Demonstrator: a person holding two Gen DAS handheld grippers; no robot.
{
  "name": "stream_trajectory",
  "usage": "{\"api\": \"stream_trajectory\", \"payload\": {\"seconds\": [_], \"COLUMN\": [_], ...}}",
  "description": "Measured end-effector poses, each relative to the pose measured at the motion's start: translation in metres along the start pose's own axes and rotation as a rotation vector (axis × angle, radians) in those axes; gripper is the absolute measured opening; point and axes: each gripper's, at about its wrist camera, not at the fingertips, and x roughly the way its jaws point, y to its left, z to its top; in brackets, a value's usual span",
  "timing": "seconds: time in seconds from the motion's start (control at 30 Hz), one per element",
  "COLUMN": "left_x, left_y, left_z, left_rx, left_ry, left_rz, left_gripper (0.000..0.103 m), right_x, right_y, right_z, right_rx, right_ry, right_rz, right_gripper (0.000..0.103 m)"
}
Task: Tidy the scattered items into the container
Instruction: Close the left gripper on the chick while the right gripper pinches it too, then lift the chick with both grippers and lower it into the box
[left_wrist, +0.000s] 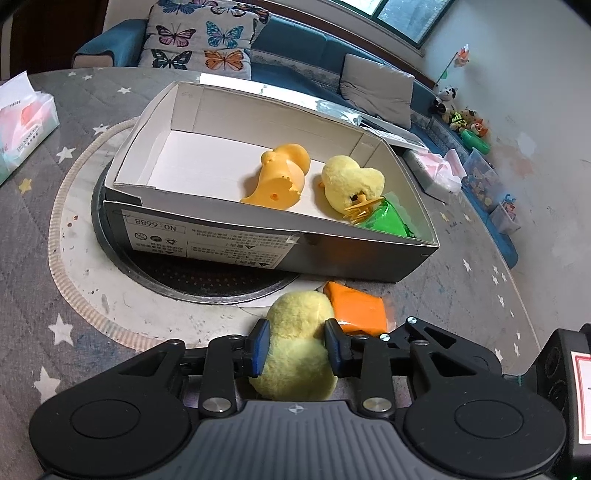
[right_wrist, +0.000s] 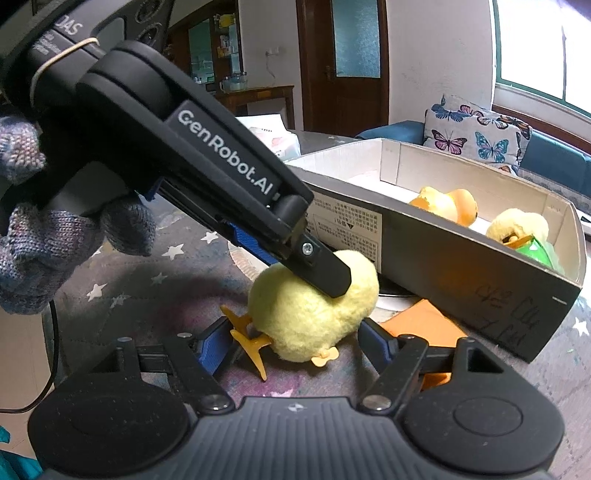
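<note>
Star-printed grey tablecloth (left_wrist: 74, 280) is lying under one open cardboard box (left_wrist: 258, 236) | box is holding one fuzzy plush chick (left_wrist: 351, 181), one smooth rubber duck (left_wrist: 280, 177), one green packet (left_wrist: 388, 221) | left gripper (left_wrist: 297, 345) is squeezing a second plush chick (right_wrist: 314, 314) on the cloth | one orange packet (left_wrist: 362, 308) is lying beside | right gripper (right_wrist: 295, 345) is spreading wide, gripping nothing.

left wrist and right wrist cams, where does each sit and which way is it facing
Left wrist: on the left gripper, facing the cardboard box and sofa; its fingers pinch a plush chick.
Right wrist: on the right gripper, low by the table, facing the box's side; left gripper and gloved hand cross it.
Shared: chick, box, orange packet.
</note>
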Motion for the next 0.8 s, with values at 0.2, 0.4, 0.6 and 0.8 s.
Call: {"api": "stream_trajectory", "payload": {"seconds": [0.2,0.4,0.6,0.8], "left_x": [0.003,-0.001,-0.009,-0.022], "left_y": [0.004,0.004,-0.002,-0.016], "left_z": [0.0,-0.001,0.0,0.011], "left_rx": [-0.035,-0.038,-0.031,-0.007], "left_ry": [0.003,0.008,0.001,-0.04], "left_rz": [-0.011,-0.018,-0.024,-0.039], "left_gripper": [0.04,0.037,0.036,0.036], "right_x": [0.002,0.0,-0.008,-0.022], "right_y": [0.002,0.004,0.006,0.005], "right_z": [0.0,-0.002,0.0,0.012], "right_rx": [0.008,0.01,-0.004,-0.027], "right_ry": [0.001,0.0,-0.008,-0.037], "right_rz": [-0.006,-0.006,-0.004,-0.02], "right_gripper": [0.076,0.074,0.074,0.074]}}
